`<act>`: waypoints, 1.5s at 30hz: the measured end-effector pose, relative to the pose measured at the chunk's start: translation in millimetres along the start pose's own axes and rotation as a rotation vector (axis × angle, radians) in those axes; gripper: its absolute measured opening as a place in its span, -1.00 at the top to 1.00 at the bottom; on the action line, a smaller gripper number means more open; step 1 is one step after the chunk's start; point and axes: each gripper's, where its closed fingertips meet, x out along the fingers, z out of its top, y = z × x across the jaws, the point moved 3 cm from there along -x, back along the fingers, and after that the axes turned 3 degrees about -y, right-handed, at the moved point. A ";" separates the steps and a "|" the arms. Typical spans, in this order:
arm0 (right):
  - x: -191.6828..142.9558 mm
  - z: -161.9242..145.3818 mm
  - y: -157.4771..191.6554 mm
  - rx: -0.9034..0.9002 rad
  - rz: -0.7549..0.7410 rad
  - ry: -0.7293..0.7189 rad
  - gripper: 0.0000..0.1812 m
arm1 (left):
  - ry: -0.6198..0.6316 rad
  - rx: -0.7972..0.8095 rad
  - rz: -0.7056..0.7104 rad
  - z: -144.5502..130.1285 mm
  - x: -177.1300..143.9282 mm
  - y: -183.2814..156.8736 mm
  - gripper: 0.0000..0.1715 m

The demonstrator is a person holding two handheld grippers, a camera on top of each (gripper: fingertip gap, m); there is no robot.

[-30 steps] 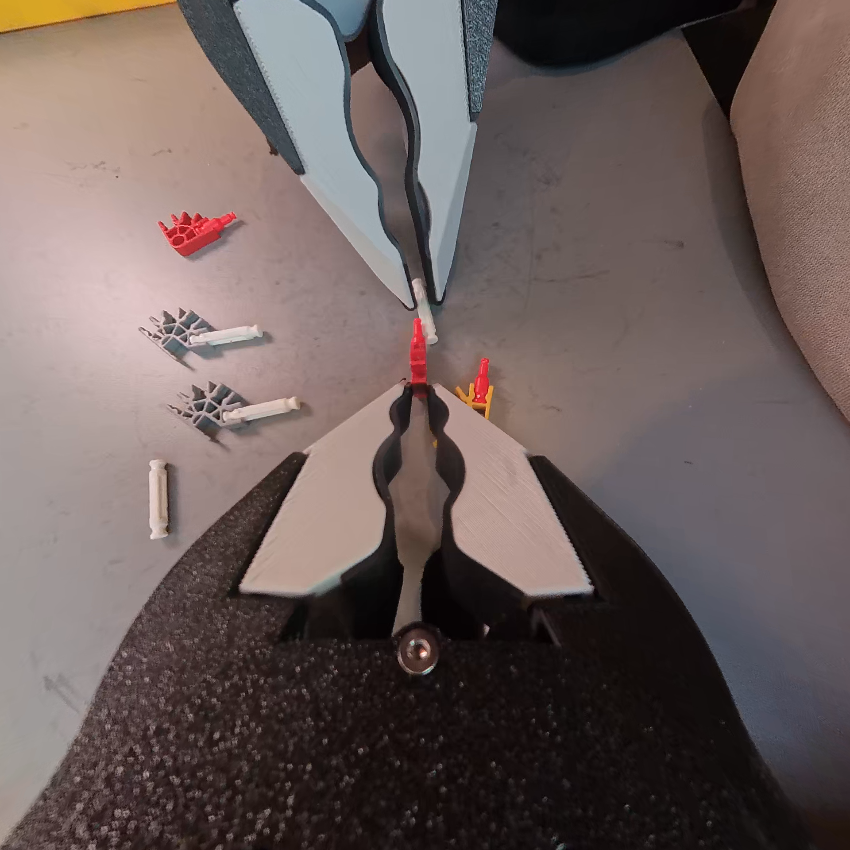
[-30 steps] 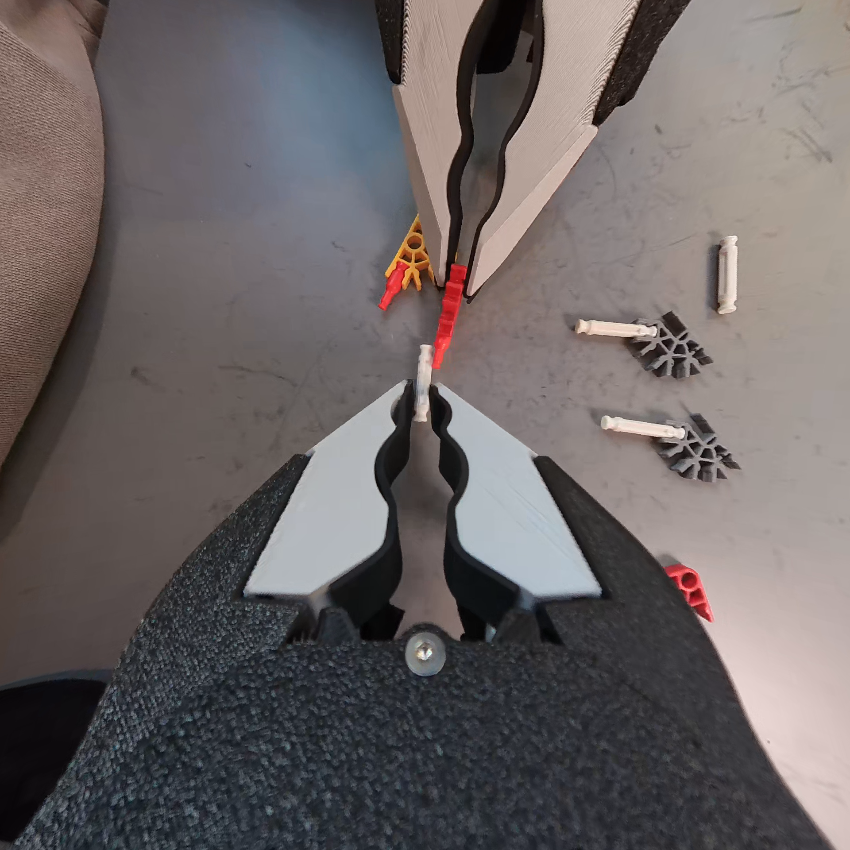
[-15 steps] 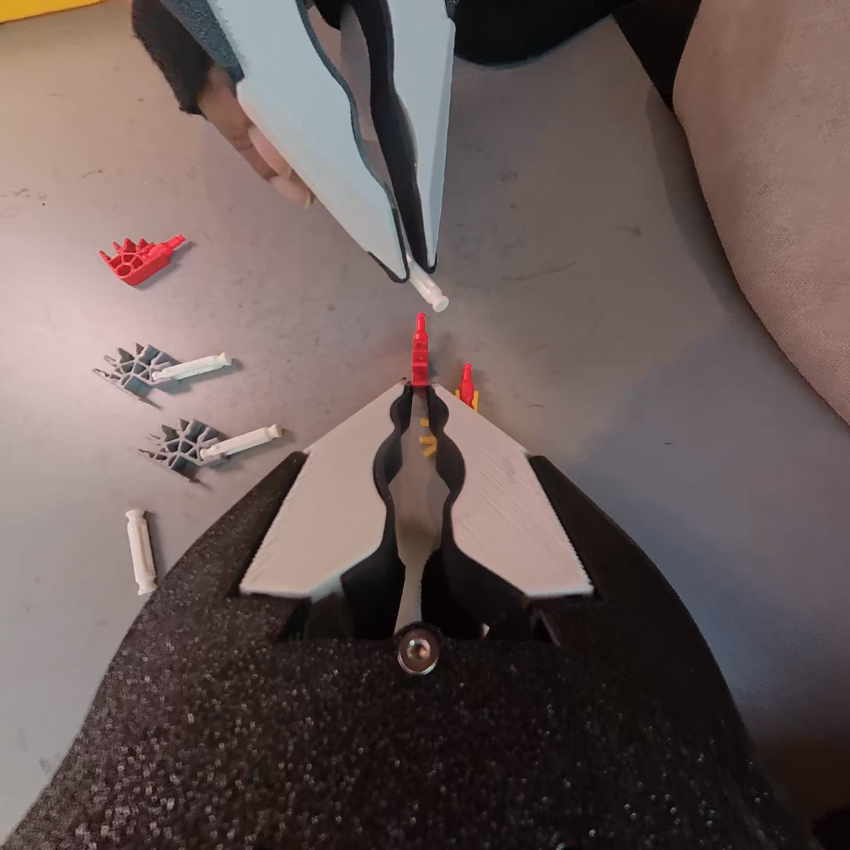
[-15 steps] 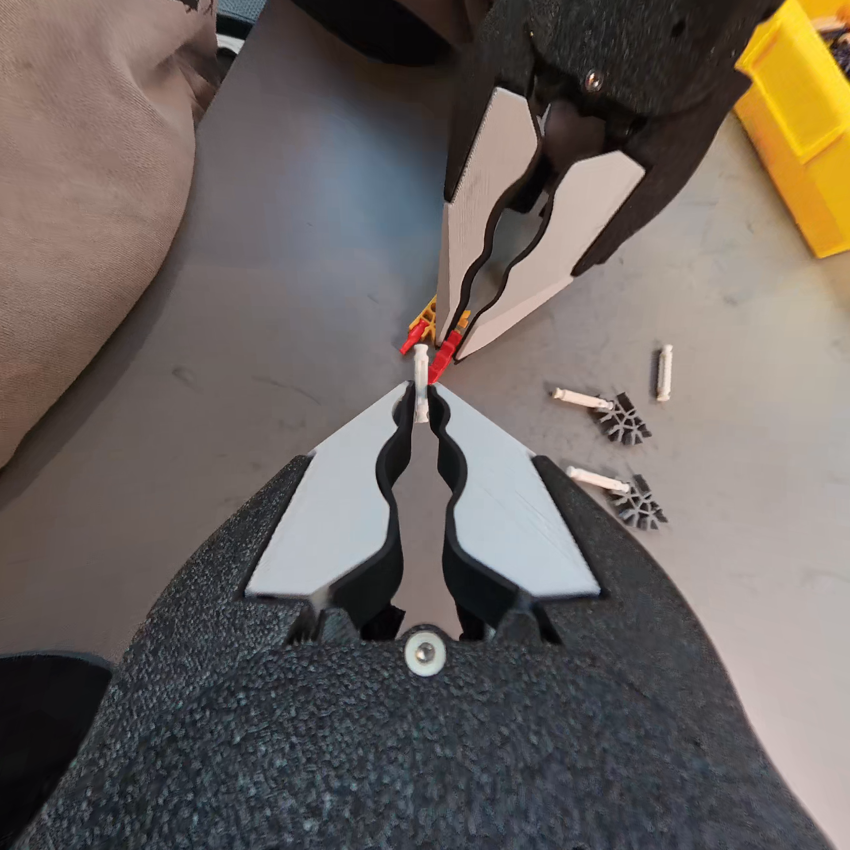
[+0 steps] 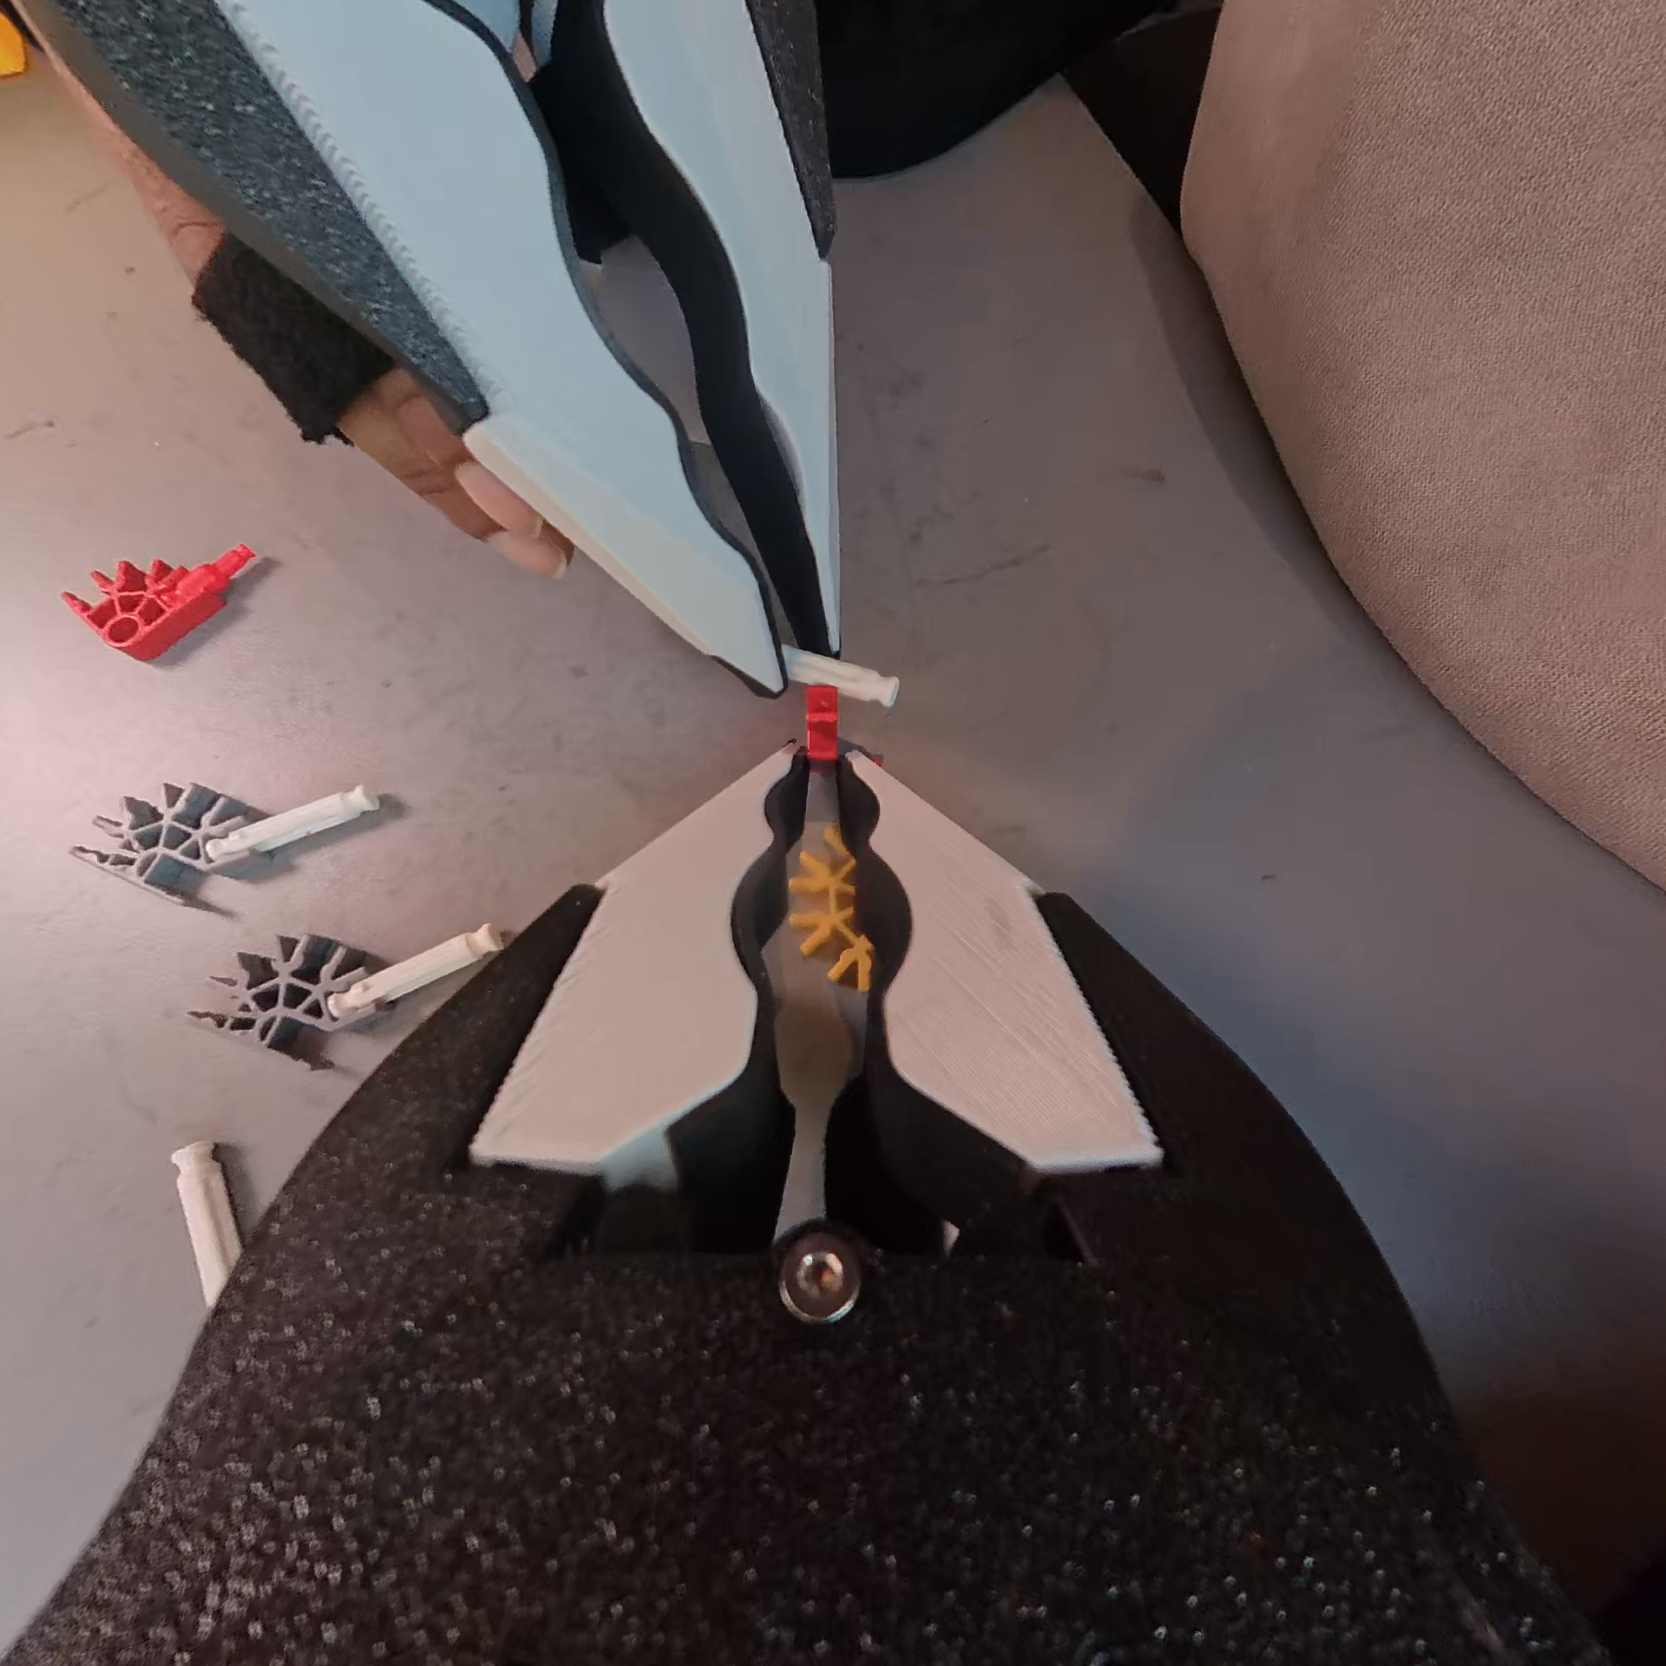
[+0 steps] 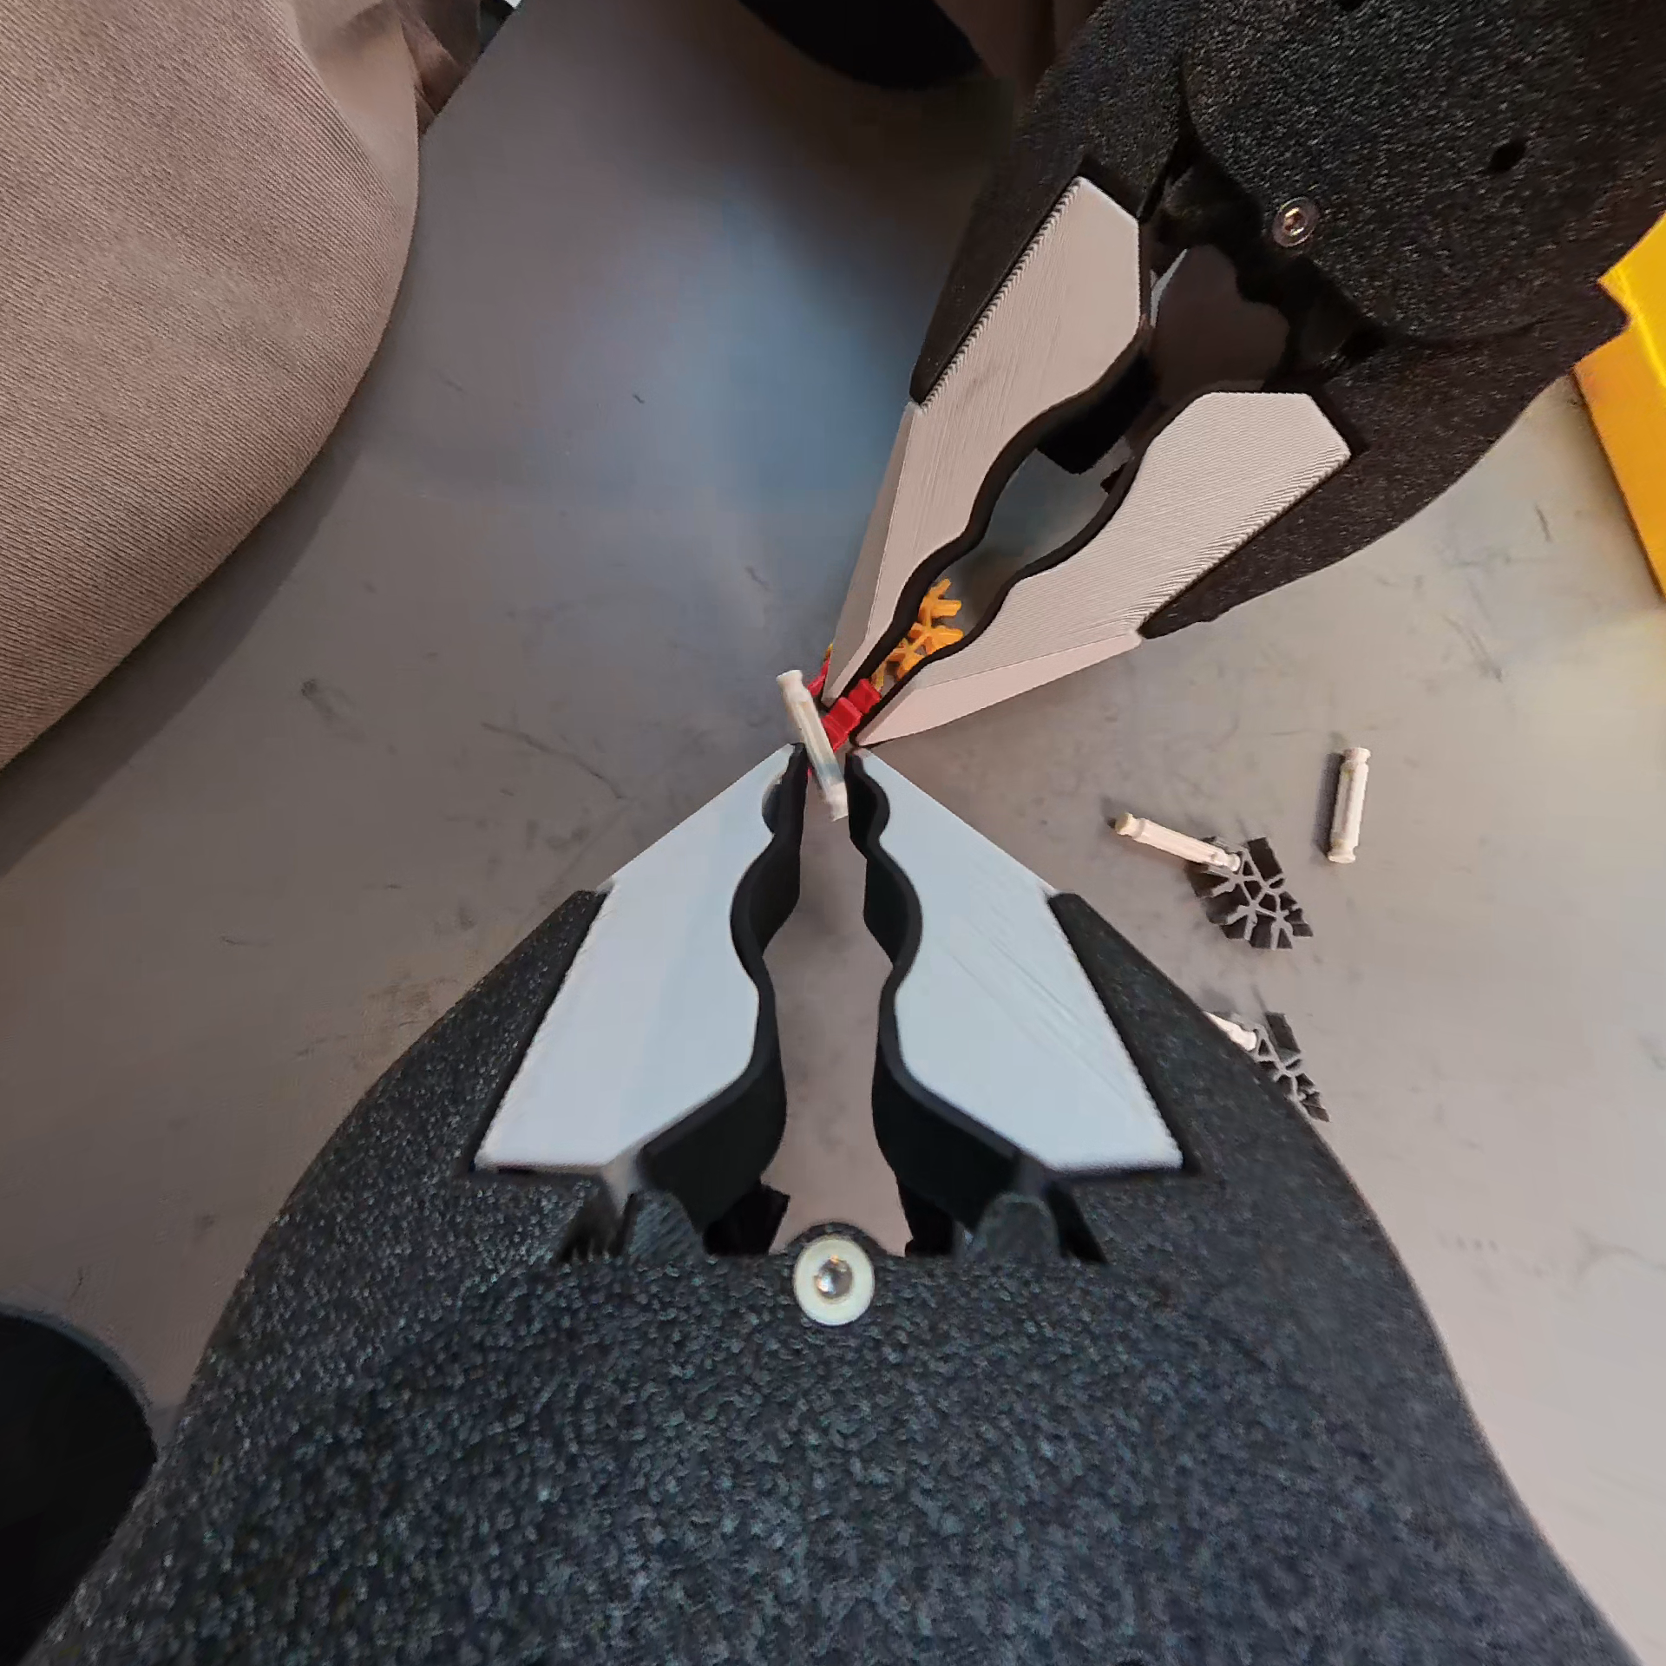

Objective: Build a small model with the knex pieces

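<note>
Grey scuffed counter; left tongs clenched on short red plastic rod; right tongs clenched on short white plastic rod; both rods touching crosswise.

Workshop bench — scuffed grey tabletop, yellow parts bin, loose construction-toy pieces.

table: matt grey, scuffed | white rod: smooth plastic, pinched at claw tips | cushion: woven cloth
</note>
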 end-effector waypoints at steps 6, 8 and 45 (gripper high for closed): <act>0.4 0.9 2.0 0.019 0.010 0.004 0.93 | 0.003 0.010 0.006 0.5 0.8 -2.2 0.93; 0.3 -0.2 2.8 0.025 0.011 0.027 0.93 | 0.006 0.002 0.006 0.7 1.0 -3.0 0.93; -5.7 -6.2 7.1 -0.048 -0.436 0.172 0.92 | -0.044 -0.417 0.168 6.4 7.2 11.4 0.94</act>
